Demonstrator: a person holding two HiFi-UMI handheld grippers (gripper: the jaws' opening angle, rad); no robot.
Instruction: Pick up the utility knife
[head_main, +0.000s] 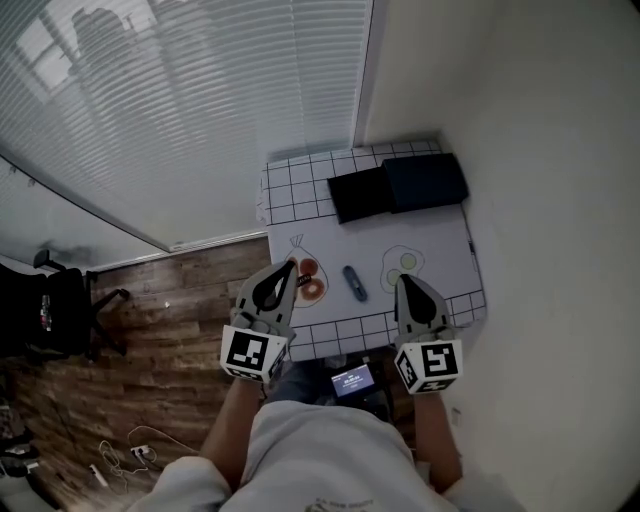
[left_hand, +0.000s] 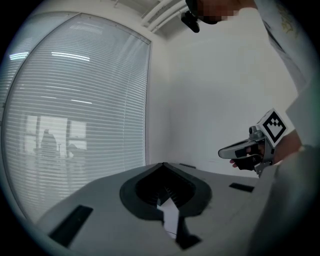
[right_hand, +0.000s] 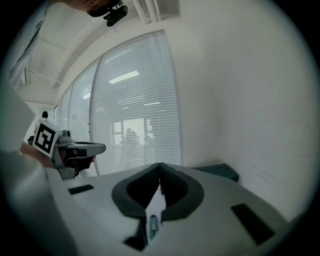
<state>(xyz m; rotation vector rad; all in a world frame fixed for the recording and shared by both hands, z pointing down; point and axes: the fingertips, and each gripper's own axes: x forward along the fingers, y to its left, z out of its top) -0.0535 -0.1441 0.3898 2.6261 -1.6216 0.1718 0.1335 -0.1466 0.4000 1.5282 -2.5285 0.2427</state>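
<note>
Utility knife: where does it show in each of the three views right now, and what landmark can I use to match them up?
Head view: the utility knife lies on the white table, centre, towards its near edge.
Left gripper view: not in it.
Right gripper view: a small sliver, low centre, seen through the slot below the shut jaws.
Shared landmark: the window blinds.

Dark utility knife (head_main: 354, 283), black-gridded white tablecloth (head_main: 300, 190)
</note>
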